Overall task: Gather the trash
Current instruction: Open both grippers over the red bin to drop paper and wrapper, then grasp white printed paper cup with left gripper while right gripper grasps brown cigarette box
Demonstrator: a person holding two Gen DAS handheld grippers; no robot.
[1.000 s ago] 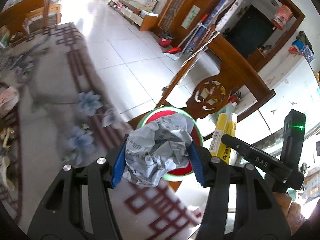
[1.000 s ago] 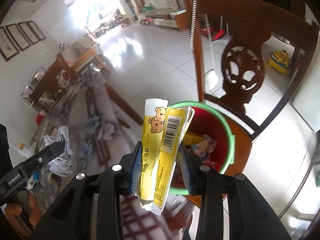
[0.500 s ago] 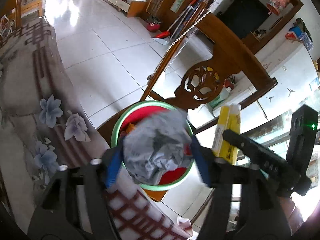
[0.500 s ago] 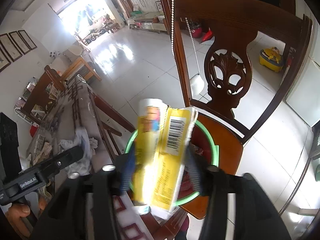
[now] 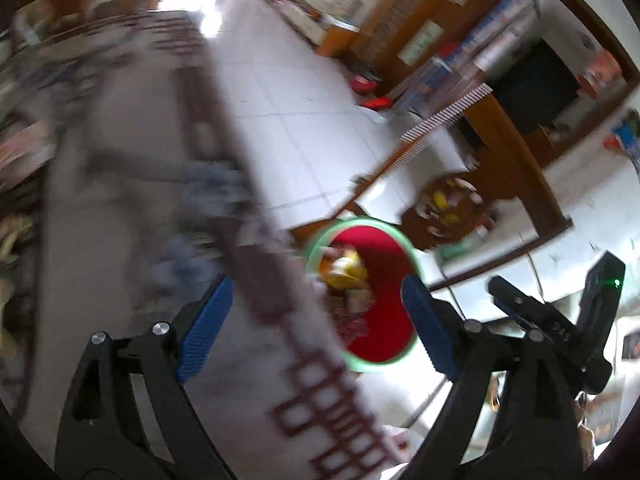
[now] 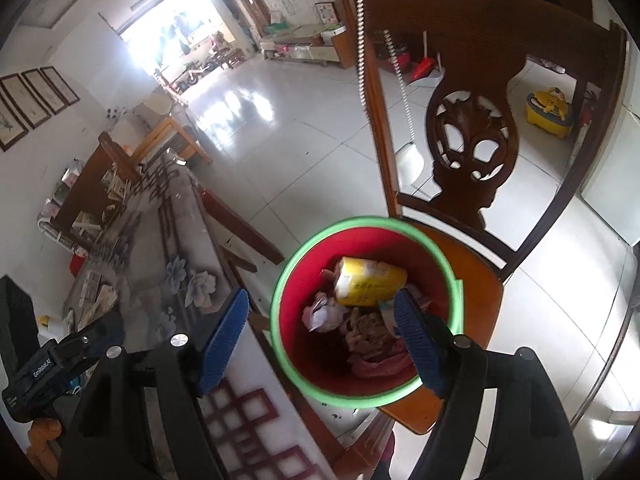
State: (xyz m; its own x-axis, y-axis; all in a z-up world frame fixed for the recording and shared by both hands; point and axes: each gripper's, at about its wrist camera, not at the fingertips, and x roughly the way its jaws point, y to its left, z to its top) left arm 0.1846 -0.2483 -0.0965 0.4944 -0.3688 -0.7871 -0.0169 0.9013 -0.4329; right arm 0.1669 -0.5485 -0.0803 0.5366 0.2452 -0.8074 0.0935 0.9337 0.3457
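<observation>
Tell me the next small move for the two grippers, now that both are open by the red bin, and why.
Probably swing both back toward the table for more trash. The left gripper and right gripper are open and hold nothing, and the yellow carton already lies inside the red bin on the chair.

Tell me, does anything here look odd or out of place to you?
One thing: the red bin with a green rim stands on the seat of a wooden chair, not on the floor, close beside the table. The trash, including a yellow box, lies inside it; I see nothing spilled.
</observation>
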